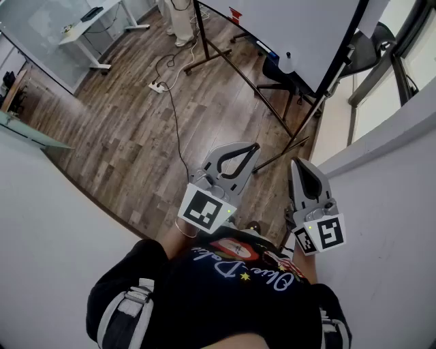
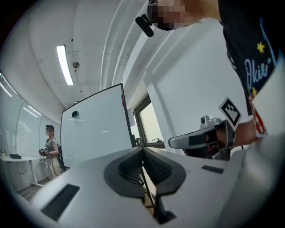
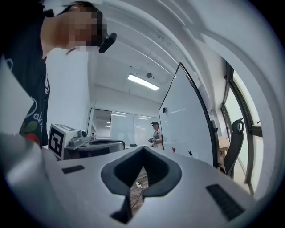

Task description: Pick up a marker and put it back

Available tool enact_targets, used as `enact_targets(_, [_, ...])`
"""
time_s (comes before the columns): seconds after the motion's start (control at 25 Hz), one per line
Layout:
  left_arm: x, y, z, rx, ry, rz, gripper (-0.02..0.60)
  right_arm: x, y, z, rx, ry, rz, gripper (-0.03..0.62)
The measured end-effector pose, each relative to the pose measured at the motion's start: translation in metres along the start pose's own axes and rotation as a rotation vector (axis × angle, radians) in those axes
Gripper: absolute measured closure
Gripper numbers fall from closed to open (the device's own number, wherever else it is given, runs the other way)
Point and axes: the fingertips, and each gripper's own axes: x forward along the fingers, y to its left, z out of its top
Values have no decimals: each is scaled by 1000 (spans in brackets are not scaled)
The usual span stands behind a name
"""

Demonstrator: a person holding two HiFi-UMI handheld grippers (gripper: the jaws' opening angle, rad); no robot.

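No marker shows clearly. The whiteboard (image 1: pixel 293 27) stands on its frame at the far right, also seen as the whiteboard (image 2: pixel 95 129) and the whiteboard (image 3: pixel 187 129). Small red and blue items along its lower edge (image 1: pixel 271 53) are too small to identify. My left gripper (image 1: pixel 255 147) is held close to the body over the wood floor, jaws shut and nothing between them; its closed tips (image 2: pixel 142 149) meet in its own view. My right gripper (image 1: pixel 298 163) hangs beside it near the white wall, also shut and empty, tips together (image 3: pixel 143 149).
A black office chair (image 1: pixel 283 78) sits under the whiteboard. A power strip with its cable (image 1: pixel 158 86) lies on the floor. A white desk (image 1: pixel 95 20) stands at the far left. Another person (image 3: pixel 156 133) stands beyond the board. A white ledge (image 1: pixel 388 177) runs along the right.
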Motion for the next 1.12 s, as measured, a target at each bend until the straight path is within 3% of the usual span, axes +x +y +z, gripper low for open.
enact_targets(1.12, [10, 1, -4, -35, 6, 67, 578, -5, -22, 7, 14, -50, 15, 594])
